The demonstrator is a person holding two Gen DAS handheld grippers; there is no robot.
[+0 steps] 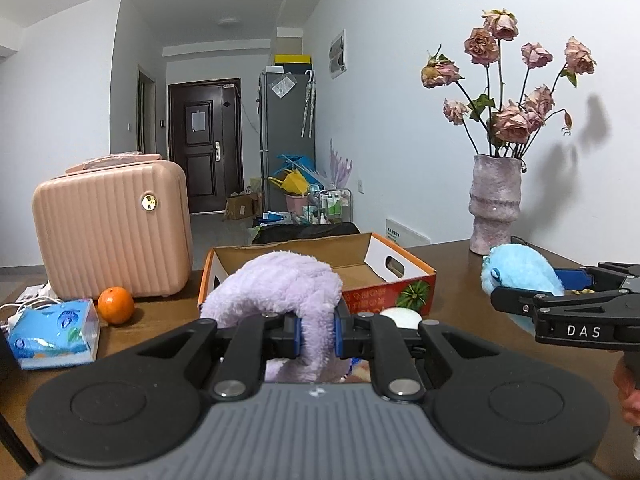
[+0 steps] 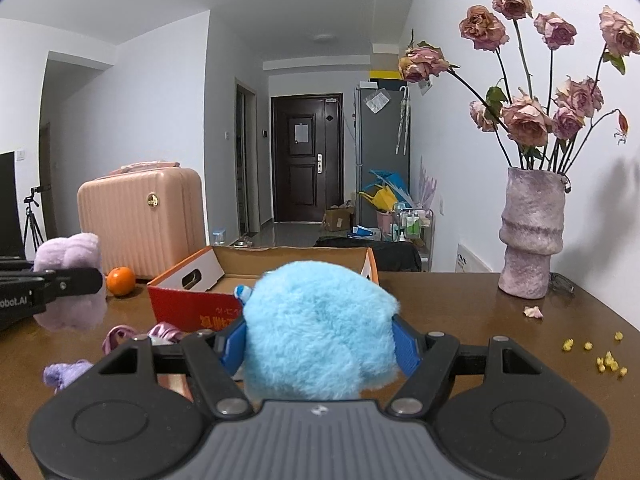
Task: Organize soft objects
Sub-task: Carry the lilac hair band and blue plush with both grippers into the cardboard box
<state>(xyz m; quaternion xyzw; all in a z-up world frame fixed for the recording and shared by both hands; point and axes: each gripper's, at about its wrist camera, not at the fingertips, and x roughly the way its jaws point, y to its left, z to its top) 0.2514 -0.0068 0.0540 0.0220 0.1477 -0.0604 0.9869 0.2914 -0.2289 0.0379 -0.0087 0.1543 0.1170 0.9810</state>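
My left gripper is shut on a lilac plush toy, pinching a narrow fold of it between the blue pads just in front of the open cardboard box. My right gripper is shut on a fluffy blue plush toy, its pads pressed into both sides. The box lies ahead of it, slightly left. Each wrist view shows the other hand's load: the blue toy at right, the lilac toy at left. A small lilac soft piece and a pink fabric piece lie on the table.
A pink hard case, an orange and a tissue pack stand on the left of the brown table. A vase of dried roses is at the right, with yellow crumbs nearby. A white round object lies before the box.
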